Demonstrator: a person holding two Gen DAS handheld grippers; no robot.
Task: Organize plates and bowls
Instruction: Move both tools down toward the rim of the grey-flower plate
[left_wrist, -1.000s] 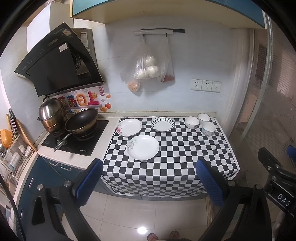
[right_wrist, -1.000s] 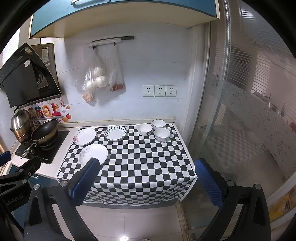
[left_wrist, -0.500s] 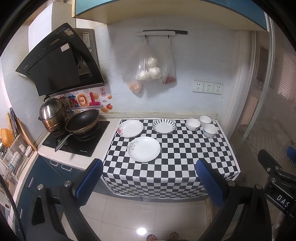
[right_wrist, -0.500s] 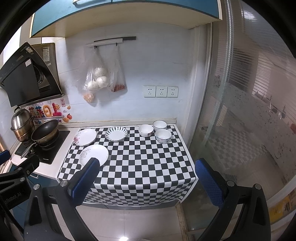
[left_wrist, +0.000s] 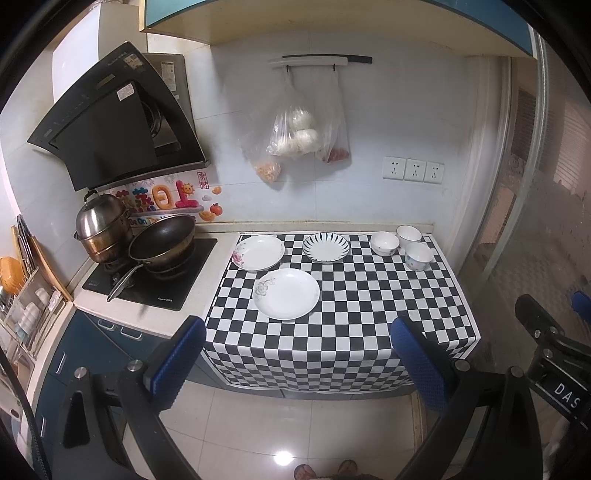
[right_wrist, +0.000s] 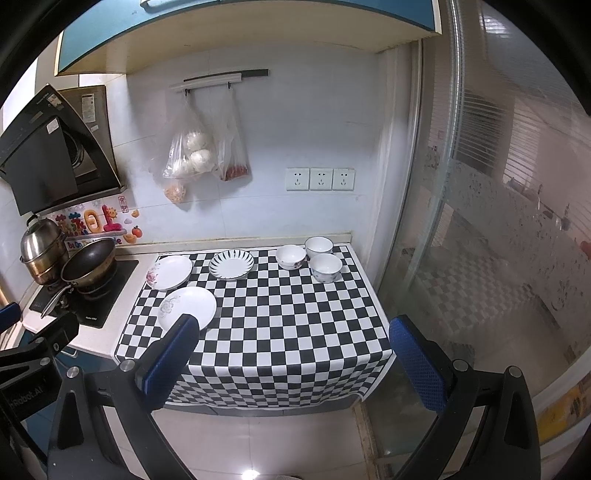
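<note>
On the black-and-white checked counter (left_wrist: 369, 306) lie three plates: a white plate with a grey flower (left_wrist: 287, 293) (right_wrist: 187, 308) nearest me, a plate with a pink flower (left_wrist: 258, 253) (right_wrist: 169, 272) behind it on the left, and a blue-striped plate (left_wrist: 326, 248) (right_wrist: 231, 264) at the back. Three small white bowls (left_wrist: 403, 243) (right_wrist: 313, 257) cluster at the back right. My left gripper (left_wrist: 295, 350) and right gripper (right_wrist: 291, 354) hang open in front of the counter, well short of it, both holding nothing.
A hob (left_wrist: 155, 277) with a dark frying pan (left_wrist: 162, 240) and a steel pot (left_wrist: 101, 229) sits left of the cloth under a range hood. Plastic bags (left_wrist: 303, 136) hang on the wall. A glass partition (right_wrist: 480, 221) stands on the right. A dish rack (left_wrist: 26, 306) is at far left.
Both views have shifted slightly, and the counter sits a little higher and to the right in the frames. The dishes have not moved, and both grippers stay open.
</note>
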